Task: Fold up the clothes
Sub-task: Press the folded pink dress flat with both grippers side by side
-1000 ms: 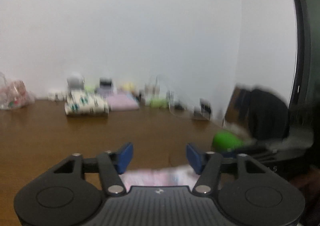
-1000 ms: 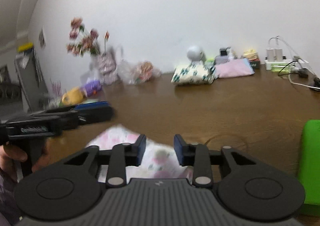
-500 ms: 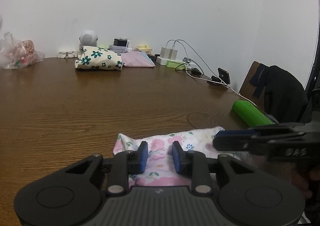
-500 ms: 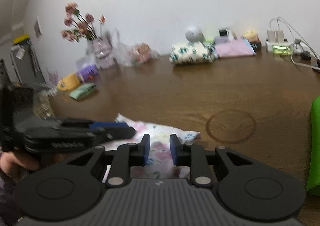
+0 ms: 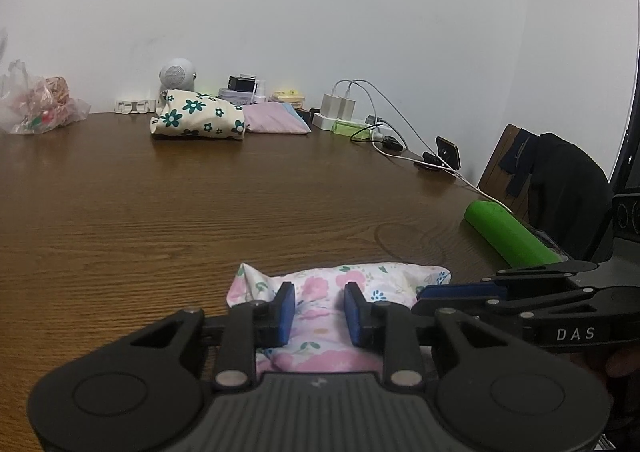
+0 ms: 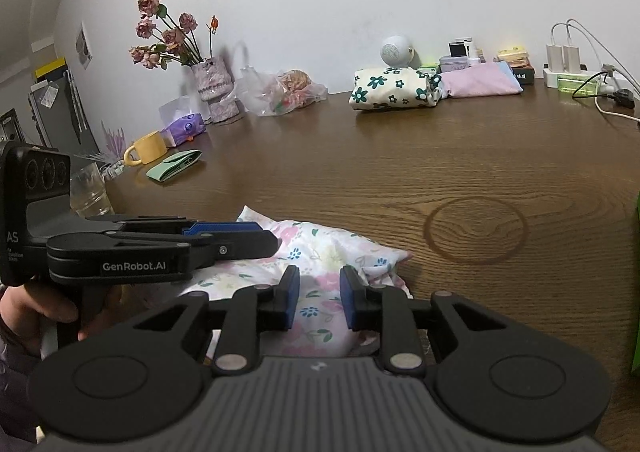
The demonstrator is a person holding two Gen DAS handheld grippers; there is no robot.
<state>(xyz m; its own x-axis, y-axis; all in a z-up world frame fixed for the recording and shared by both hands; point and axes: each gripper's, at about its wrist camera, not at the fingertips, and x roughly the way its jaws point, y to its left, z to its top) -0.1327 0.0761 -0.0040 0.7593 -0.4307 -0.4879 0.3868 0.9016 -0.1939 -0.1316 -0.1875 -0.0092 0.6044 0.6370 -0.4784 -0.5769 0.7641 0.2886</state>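
A pink floral garment (image 5: 320, 288) lies bunched on the wooden table's near edge; it also shows in the right wrist view (image 6: 320, 252). My left gripper (image 5: 319, 312) hovers just over its near part, jaws partly open with nothing between them. My right gripper (image 6: 319, 300) hovers over the garment too, jaws partly open and empty. Each gripper appears in the other's view: the right one (image 5: 460, 292) on the right, the left one (image 6: 224, 230) on the left. Both sit close together.
Folded floral cloth (image 5: 198, 120) and pink cloth (image 5: 276, 120) lie at the table's far side. A green roll (image 5: 508, 232) lies right. Chargers and cables (image 5: 360, 120), a vase of flowers (image 6: 208, 80), yellow mug (image 6: 148, 148), glass (image 6: 90, 192) stand around the edges.
Both grippers have come down and together over the floral garment. The left jaws narrowed from wide open, then widened slightly; the right jaws also widened slightly.
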